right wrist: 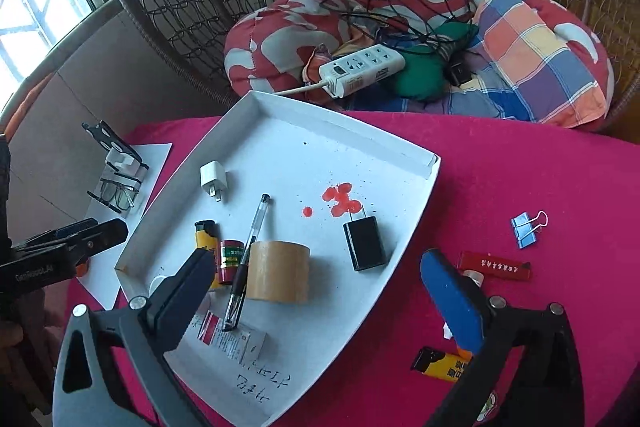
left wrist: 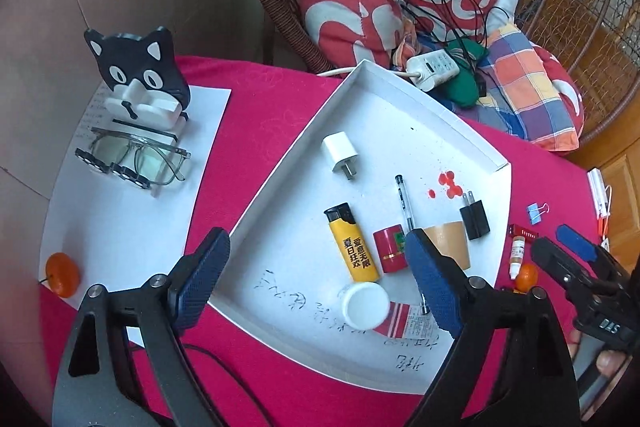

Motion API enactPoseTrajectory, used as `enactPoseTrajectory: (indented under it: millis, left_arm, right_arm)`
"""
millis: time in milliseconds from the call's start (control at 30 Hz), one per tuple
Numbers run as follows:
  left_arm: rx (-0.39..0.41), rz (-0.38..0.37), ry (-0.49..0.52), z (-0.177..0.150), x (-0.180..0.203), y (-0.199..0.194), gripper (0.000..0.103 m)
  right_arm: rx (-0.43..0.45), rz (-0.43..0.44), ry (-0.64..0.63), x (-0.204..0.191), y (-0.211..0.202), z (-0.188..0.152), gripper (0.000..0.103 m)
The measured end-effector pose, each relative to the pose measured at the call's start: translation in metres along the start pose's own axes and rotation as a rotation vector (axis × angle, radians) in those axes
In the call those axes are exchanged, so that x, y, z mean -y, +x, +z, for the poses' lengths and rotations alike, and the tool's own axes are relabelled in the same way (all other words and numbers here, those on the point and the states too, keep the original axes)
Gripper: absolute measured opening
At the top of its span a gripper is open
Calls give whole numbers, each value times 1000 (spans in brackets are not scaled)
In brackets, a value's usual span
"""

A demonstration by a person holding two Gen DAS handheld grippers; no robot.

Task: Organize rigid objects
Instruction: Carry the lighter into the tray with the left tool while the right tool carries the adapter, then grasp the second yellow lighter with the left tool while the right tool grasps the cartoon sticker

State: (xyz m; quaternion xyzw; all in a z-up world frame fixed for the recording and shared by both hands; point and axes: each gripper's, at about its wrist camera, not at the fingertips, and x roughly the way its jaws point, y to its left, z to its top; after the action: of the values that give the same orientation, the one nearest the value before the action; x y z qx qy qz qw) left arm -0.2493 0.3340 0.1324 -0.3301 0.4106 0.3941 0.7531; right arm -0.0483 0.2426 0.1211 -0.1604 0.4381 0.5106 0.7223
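Right wrist view: our right gripper (right wrist: 320, 291) hangs spread and empty, a yellow lighter (right wrist: 442, 364) nearest on the cloth, the red lighter (right wrist: 496, 265) and binder clip (right wrist: 526, 224) beyond. Our left gripper (left wrist: 316, 287) gapes over the white tray (left wrist: 460, 119). We judge gathering is underway; next calls for closing on that lighter.

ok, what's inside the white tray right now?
In the white tray: white charger, black charger, pen, tape roll, yellow lighter, red canister, white cap, red-white box. The tongs cover part of the tray.
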Motion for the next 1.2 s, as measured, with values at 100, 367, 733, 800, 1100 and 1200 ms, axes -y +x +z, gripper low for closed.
enactPoseTrajectory:
  millis: [100,367,733,800,1100,1200]
  left_arm:
    - [19,16,11,-3,11,-9,90]
    - [65,27,67,-13,53,-36,90]
    - [93,-21,139,-34,114,-48,90]
    - [86,-39,160,-41,129,-45,90]
    - [-154,-148,284,-99,222,13,90]
    - [-233,-171,277,-119,241,38,90]
  right_arm:
    - [24,25,28,5,-16,-2,103]
    - [188,184,92,29,-80,3,103]
    - [370,121,-9,57,-168,8,103]
    - [385,34,-11,70,-181,7,103]
    - [168,-20,244,173,-150,-25,103]
    - [174,-15,279,201,-154,-40,103]
